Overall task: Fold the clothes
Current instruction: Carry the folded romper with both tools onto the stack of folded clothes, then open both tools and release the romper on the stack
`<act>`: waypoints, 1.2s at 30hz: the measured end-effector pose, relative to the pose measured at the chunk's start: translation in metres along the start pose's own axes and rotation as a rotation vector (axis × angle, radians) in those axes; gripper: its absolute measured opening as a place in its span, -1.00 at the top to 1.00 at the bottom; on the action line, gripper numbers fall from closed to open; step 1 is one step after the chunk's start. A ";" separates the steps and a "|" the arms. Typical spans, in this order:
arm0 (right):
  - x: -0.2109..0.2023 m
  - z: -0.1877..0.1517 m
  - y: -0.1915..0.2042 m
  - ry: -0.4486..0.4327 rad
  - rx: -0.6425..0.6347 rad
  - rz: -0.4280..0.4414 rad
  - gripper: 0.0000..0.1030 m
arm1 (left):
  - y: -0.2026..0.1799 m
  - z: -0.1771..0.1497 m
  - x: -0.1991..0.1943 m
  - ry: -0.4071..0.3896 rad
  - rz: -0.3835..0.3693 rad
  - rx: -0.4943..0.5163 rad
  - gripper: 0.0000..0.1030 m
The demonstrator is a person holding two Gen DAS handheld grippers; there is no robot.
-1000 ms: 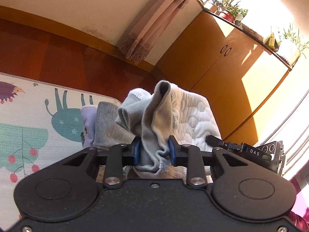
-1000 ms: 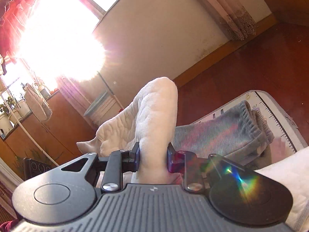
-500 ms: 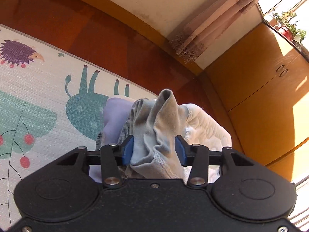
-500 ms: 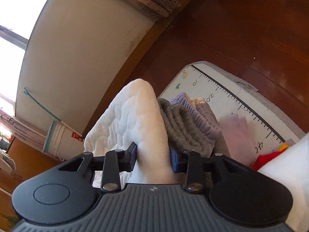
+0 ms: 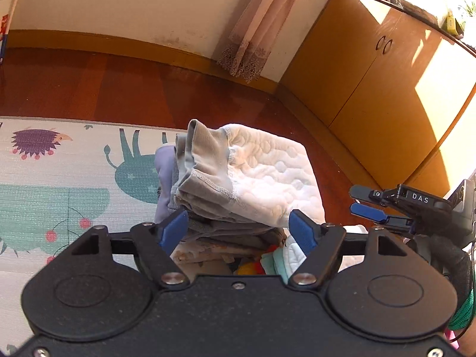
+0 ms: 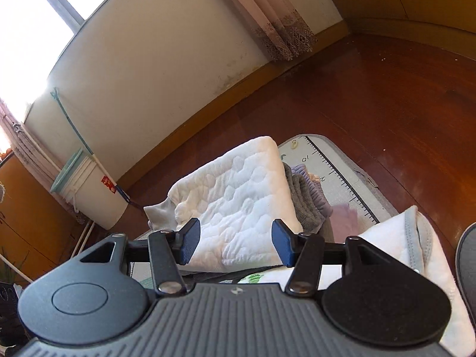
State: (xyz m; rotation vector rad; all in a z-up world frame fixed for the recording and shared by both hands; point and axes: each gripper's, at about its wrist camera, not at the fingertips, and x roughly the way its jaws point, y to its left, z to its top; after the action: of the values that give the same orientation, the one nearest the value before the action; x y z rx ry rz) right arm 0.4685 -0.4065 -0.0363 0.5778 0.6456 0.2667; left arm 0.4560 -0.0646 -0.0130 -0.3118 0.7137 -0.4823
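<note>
A folded white quilted garment (image 5: pixel 267 178) with a grey hem (image 5: pixel 202 160) lies on top of a stack of folded clothes (image 5: pixel 226 235) on the play mat. My left gripper (image 5: pixel 239 232) is open just behind the stack, its blue pads apart and holding nothing. In the right wrist view the same white quilted garment (image 6: pixel 238 196) rests flat on the pile, with grey and lilac knits (image 6: pixel 306 196) beside it. My right gripper (image 6: pixel 235 242) is open too, its fingers spread on either side of the garment's near edge. The right gripper's tips (image 5: pixel 369 205) show at the far right of the left wrist view.
A patterned play mat (image 5: pixel 59 178) covers part of a red-brown wood floor (image 6: pixel 386 104). Orange cupboards (image 5: pixel 372 74) and a lace curtain (image 5: pixel 250 29) stand behind. A white bucket (image 6: pixel 98 196) sits by the wall. Another white cloth with grey trim (image 6: pixel 410 244) lies at the right.
Both grippers, shut on the white and grey garment a second ago, have opened. The garment now lies flat on the stack.
</note>
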 end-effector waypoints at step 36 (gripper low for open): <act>-0.178 -0.061 0.169 -0.006 -0.307 -0.315 -0.30 | -0.113 -0.014 -0.103 -0.034 0.371 0.339 -0.99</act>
State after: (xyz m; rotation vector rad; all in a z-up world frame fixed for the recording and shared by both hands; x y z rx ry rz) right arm 0.2829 -0.3161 0.1095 0.1780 0.6646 0.0646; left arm 0.3436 -0.1077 0.0819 0.1301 0.6261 -0.2364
